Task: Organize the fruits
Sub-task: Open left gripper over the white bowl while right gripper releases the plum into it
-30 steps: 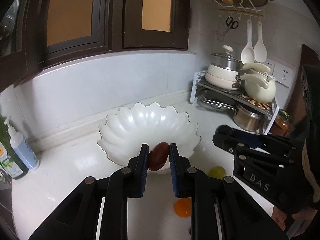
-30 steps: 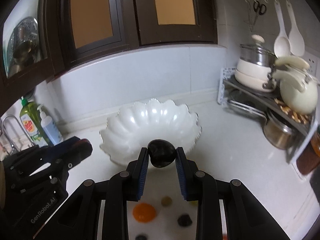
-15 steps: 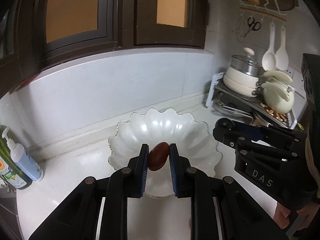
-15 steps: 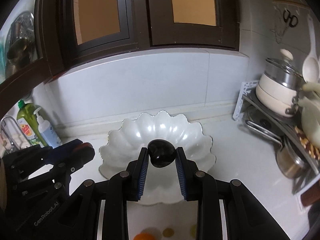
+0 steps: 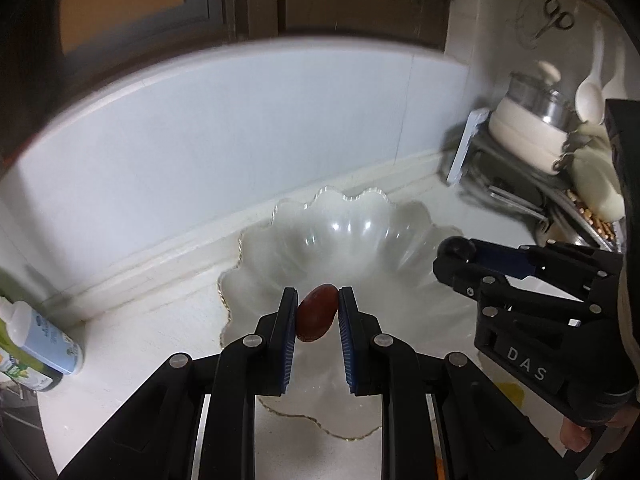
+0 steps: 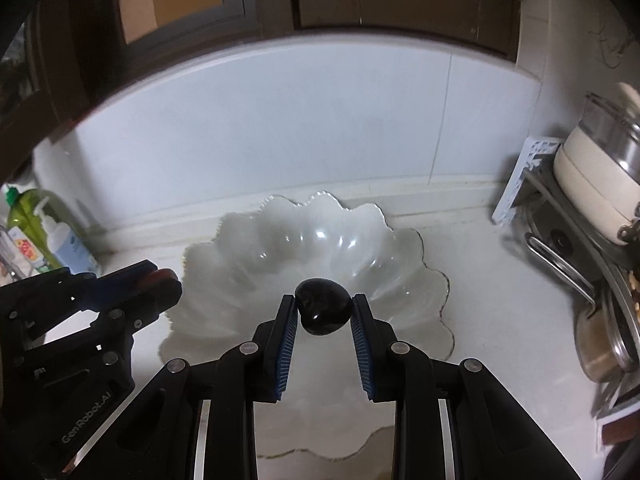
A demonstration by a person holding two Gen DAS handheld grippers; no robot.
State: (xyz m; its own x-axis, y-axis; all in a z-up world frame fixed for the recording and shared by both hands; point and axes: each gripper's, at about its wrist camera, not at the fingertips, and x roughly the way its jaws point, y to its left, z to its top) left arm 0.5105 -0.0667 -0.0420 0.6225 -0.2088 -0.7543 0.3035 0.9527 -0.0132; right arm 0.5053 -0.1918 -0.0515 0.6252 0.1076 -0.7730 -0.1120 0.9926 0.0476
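Note:
A white scalloped bowl (image 5: 360,232) (image 6: 256,248) stands on the white counter by the back wall; it looks empty. My left gripper (image 5: 318,312) is shut on a reddish-brown oval fruit (image 5: 316,318) and holds it over the bowl's near side. My right gripper (image 6: 323,310) is shut on a glossy black fruit (image 6: 323,312), also above the bowl. The right gripper (image 5: 456,252) shows at the right of the left wrist view with the black fruit at its tip. The left gripper (image 6: 160,280) shows at the left of the right wrist view.
A metal rack (image 6: 520,184) with cream pots (image 6: 592,176) stands at the right. Soap and detergent bottles (image 6: 44,232) stand at the left against the wall. A yellow fruit (image 5: 510,394) lies on the counter, half hidden behind the right gripper.
Both grippers have moved forward and now hang over the bowl, each still holding its fruit. The loose fruits on the counter have dropped out of the right wrist view.

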